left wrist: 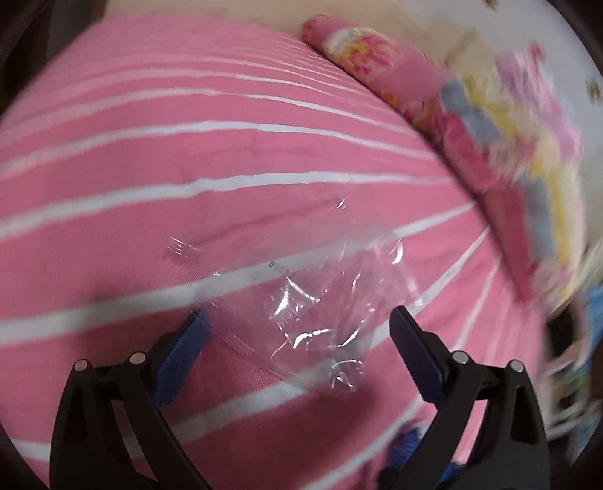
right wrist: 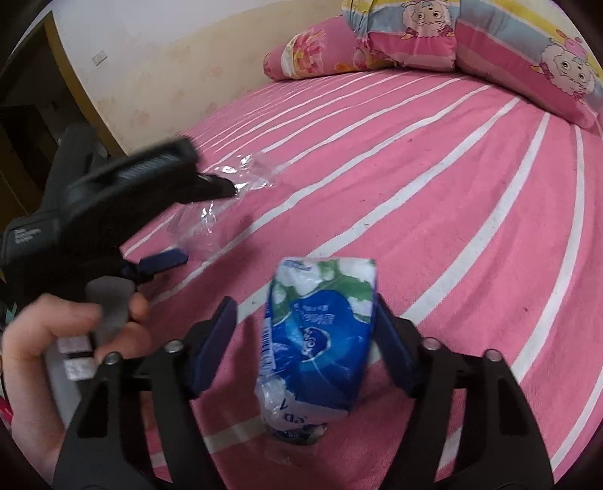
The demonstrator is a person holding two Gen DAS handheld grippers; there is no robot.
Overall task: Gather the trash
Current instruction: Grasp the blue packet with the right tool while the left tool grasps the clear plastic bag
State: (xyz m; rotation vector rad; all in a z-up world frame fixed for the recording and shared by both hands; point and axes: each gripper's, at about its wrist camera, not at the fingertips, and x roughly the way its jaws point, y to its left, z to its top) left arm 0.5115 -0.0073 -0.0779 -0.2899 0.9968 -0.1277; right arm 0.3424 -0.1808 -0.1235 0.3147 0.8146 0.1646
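A crumpled clear plastic wrapper lies on the pink striped bed sheet. My left gripper hangs over it, open, with its blue pads on either side of the wrapper and not pressing on it. The right wrist view shows that left gripper over the same clear wrapper. A blue, white and green tissue pack lies between the fingers of my right gripper. The right pad is against the pack and the left pad stands off it with a gap, so this gripper is open.
Flowered and cartoon-print pillows and a folded quilt lie at the far end of the bed sheet. A cream wall runs along the left side. A person's hand holds the left gripper's handle.
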